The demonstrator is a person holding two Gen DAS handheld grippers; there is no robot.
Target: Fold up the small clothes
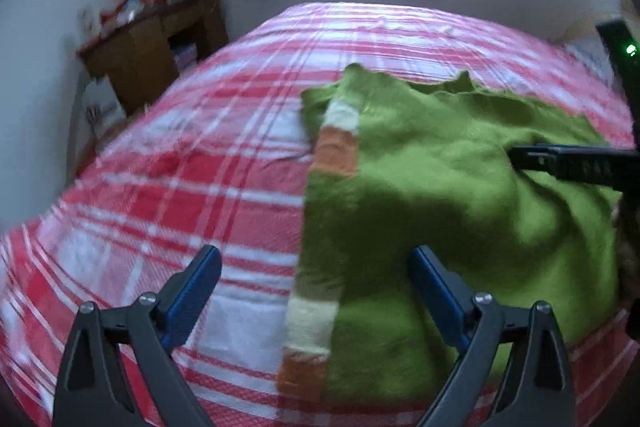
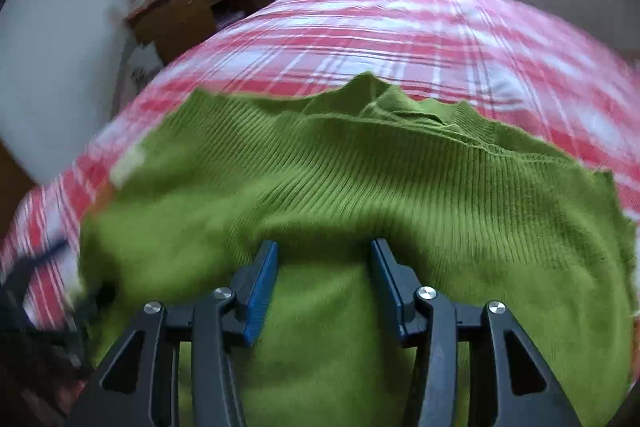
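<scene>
Our left gripper point(image 1: 316, 267) has its blue fingers point(image 1: 192, 291) spread wide, with nothing between them; one finger hangs over the bed, the other over the near left part of the green sweater point(image 1: 460, 195). Our right gripper point(image 2: 324, 267) has its fingers point(image 2: 262, 291) partly apart, green knit showing in the gap but no pad pressing on it, so we judge it to be holding nothing.

The sweater lies on the red and white checked bed point(image 1: 180, 187), toward its near right side. A sleeve with cream and orange stripes point(image 1: 336, 143) is laid along its left edge, and the body looks doubled, with a scalloped edge at the far side. We judge that at least one fold is in and that a further fold and some smoothing remain; wrinkles still cross the cloth.

The left wrist view shows the striped sleeve, the sweater's left border and the right gripper's fingers reaching in from the right. The right wrist view shows the ribbed knit and the far scalloped edge point(image 2: 420, 103) closely, and only a blurred hint of the stripes at far left. Both views are blurred.
</scene>
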